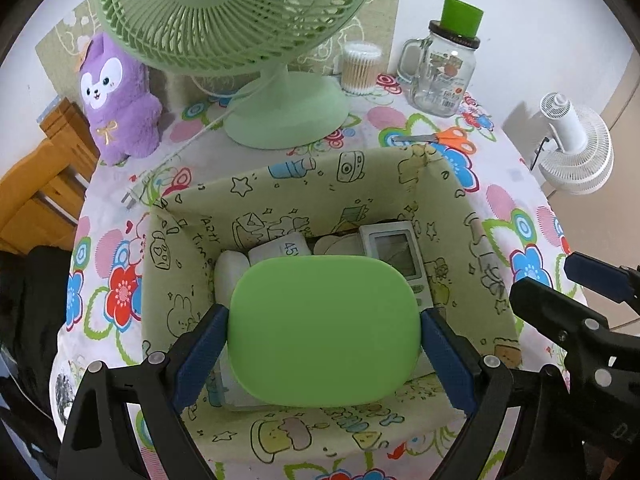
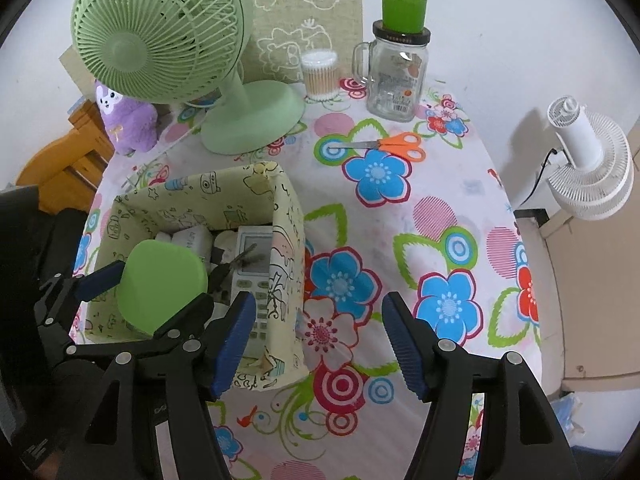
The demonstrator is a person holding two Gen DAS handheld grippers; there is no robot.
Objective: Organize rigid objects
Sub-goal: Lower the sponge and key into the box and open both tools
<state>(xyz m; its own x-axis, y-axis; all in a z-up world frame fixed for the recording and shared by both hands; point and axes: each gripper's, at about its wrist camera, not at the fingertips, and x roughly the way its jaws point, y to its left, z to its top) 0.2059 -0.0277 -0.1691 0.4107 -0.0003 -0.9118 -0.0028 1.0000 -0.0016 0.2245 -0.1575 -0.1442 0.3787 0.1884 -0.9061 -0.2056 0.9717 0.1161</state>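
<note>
Green lid, a flat rounded-rectangle piece of plastic, is clamped between the blue pads of the left hand-held gripper, one pad pressing on each short side. It hangs over the open top of the fabric box, which stands near the left edge of the tabletop. The right hand-held gripper sits just to the right of the box with its jaws spread wide and nothing between them, above the flowered cloth.

Inside the box, under and beyond the lid, lie a grey remote control with a screen, along the right wall, a white block with printed digits, and a white roll by the left wall; the right wrist view also shows a small pair of pliers lying across the remote.

Beyond the box, orange-handled scissors lie flat on the cloth toward the far right corner. A green desk fan stands on its round base behind the box, its white cord trailing to a plug at the left edge. A purple plush toy sits at the far left corner. At the far edge stand a clear tub of cotton swabs and, just to its right, a glass mug jar with a green cup upside down on its dark lid. A white fan is off the tabletop to the right.
</note>
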